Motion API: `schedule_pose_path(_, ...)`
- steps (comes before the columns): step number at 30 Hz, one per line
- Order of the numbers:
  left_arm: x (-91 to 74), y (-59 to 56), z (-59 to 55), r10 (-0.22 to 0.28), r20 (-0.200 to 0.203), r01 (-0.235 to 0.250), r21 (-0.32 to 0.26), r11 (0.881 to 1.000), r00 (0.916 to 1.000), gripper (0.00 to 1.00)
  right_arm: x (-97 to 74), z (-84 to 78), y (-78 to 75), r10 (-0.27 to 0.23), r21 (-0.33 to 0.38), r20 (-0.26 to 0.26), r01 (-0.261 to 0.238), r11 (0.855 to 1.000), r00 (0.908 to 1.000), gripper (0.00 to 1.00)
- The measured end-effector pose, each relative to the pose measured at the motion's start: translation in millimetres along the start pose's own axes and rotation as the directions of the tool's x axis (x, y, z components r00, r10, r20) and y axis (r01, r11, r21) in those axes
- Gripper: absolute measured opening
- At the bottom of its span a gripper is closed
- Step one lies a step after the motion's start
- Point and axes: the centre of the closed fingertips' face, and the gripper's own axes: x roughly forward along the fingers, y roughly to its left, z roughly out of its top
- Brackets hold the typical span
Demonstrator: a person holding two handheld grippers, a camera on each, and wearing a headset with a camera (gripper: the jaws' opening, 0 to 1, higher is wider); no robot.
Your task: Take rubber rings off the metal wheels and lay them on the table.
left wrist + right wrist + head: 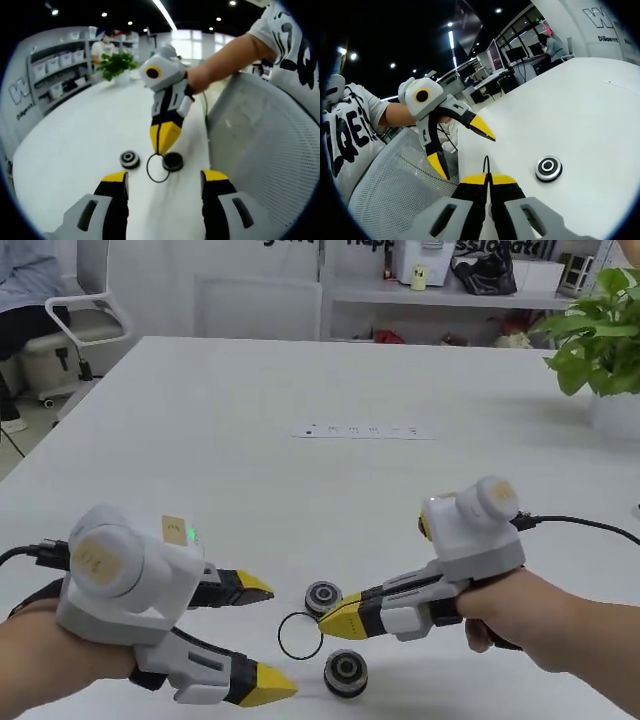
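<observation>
Right tongs pinch rubber ring; left tongs gape.
Lay it flat on the desk, clear of both wheels.

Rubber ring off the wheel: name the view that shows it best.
Left gripper view: the rubber ring appears as a whole loop, pinched by the right tongs. The head view shows the loop too, its right edge behind the tongs; the right gripper view shows an edge-on sliver.
</observation>
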Motion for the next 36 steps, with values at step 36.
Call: schedule_pose_path(36, -27.2, 11.4, -27.9, 0.067, -0.031, -0.069, -0.068, 0.995, 0.9973, 0.61, 45.4, -26.3, -7.3, -0.062, -0.139, -0.120, 0.045, 0.989, 0.9909, 0.00)
